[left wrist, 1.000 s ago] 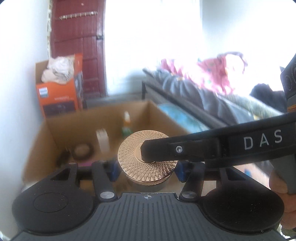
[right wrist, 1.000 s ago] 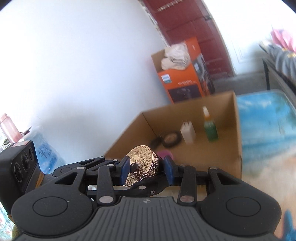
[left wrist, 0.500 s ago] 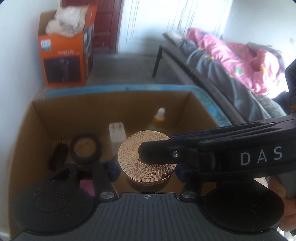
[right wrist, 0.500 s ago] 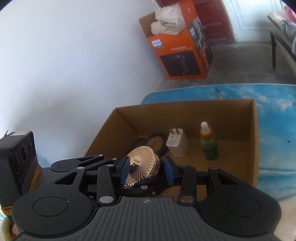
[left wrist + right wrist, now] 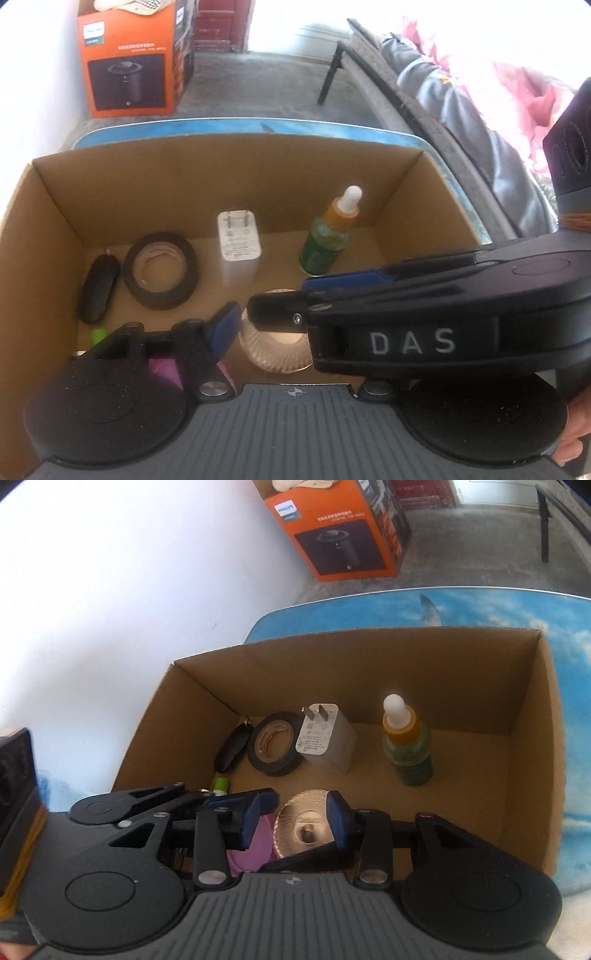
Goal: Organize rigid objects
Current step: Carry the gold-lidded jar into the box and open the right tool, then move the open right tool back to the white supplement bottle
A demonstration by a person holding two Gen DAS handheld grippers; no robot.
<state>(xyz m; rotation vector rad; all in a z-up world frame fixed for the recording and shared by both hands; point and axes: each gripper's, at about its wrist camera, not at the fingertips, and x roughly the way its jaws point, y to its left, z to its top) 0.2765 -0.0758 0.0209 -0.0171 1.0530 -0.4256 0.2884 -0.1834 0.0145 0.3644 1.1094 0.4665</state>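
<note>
While the gold-lidded glass jar (image 5: 271, 354) was kept low inside the cardboard box (image 5: 221, 177) on the blue-printed table (image 5: 480, 609), it was clamped by the right tongs (image 5: 295, 825), one finger laid across its lid. The left tongs (image 5: 277, 332) had just been opening around the jar, and their visible pad was seen clear of the glass, presumably so that the load was left to one hand. Open floor in front of the tape roll (image 5: 160, 269), charger plug (image 5: 238, 247) and dropper bottle (image 5: 327, 240) was apparently chosen. Whether the jar rested on the floor could not be told.
</note>
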